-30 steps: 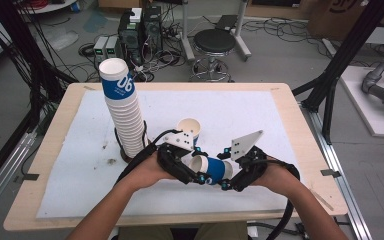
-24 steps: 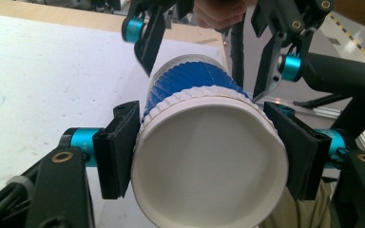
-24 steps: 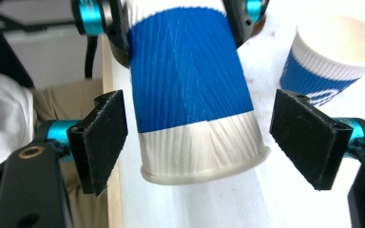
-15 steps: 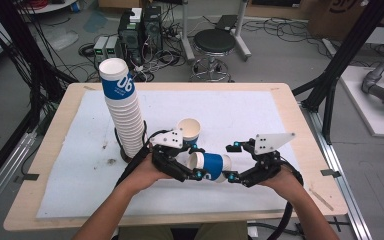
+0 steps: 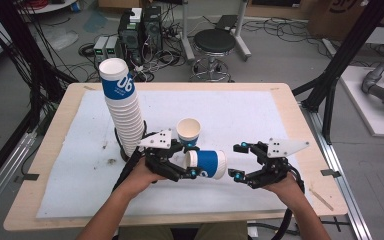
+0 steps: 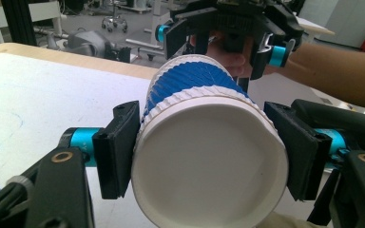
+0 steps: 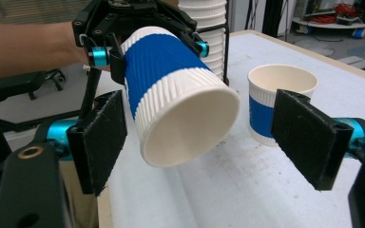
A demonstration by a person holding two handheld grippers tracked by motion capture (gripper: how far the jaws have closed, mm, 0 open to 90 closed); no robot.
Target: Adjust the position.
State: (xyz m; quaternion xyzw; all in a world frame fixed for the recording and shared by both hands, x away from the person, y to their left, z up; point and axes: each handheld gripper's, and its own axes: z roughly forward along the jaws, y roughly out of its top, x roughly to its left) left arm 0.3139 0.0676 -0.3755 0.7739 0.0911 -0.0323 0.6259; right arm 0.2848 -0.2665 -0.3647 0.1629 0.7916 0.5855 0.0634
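My left gripper (image 5: 196,161) is shut on a blue-banded white paper cup (image 5: 207,164) held on its side above the white mat. In the left gripper view the cup's base (image 6: 209,161) faces the camera with a pad pressed on each side. My right gripper (image 5: 236,161) stands open just right of the cup's mouth, not touching it. In the right gripper view the cup's open mouth (image 7: 190,123) sits between and beyond the wide-open pads (image 7: 102,137). A second cup (image 5: 188,131) stands upright on the mat behind.
A tall stack of paper cups (image 5: 122,107) leans at the mat's left, close behind the left hand, also seen as the stack (image 7: 209,28) in the right gripper view. The white mat (image 5: 260,115) covers the wooden table (image 5: 45,150). A stool and cables stand beyond the far edge.
My right gripper has drawn back to the right, away from the cup, and now stands apart from it. The left gripper has kept hold of the cup, shifting slightly left.
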